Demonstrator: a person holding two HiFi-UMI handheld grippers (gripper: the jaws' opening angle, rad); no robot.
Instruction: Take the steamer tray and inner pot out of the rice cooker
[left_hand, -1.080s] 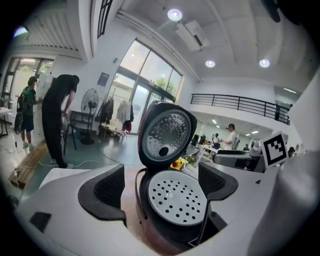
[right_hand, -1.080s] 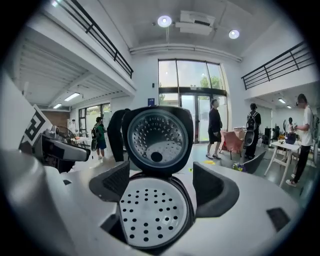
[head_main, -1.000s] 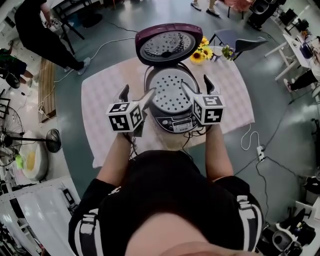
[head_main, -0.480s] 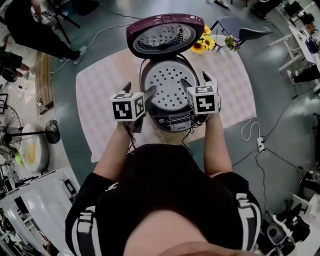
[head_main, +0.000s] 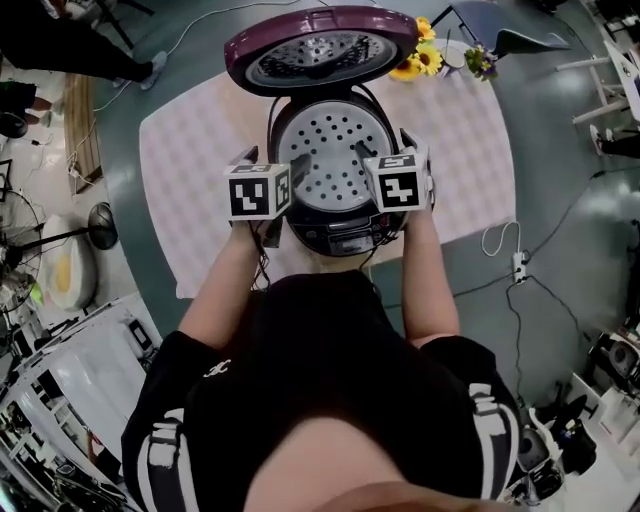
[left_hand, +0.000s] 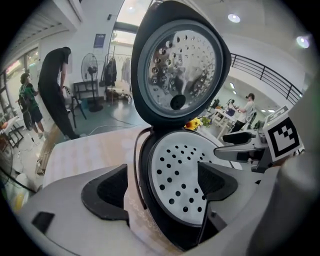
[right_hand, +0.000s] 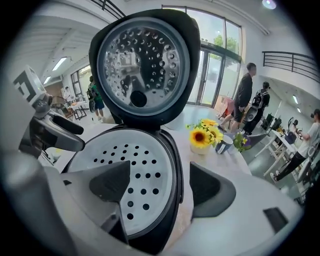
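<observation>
The rice cooker stands on the table with its purple lid swung up. The perforated grey steamer tray lies in its mouth and hides the inner pot. My left gripper is open, one jaw over the tray and one outside the cooker's left wall. In the left gripper view the left gripper has the rim and tray between its pads. My right gripper is open too, astride the right rim. The right gripper has the tray under its inner jaw.
A checked tablecloth covers the table. Sunflowers and a cup stand behind the cooker at the right. Cables trail on the floor, a fan stands left, and people are about.
Both grippers have moved forward along the cooker's sides and now straddle its left and right rims. The jaws stay open.
</observation>
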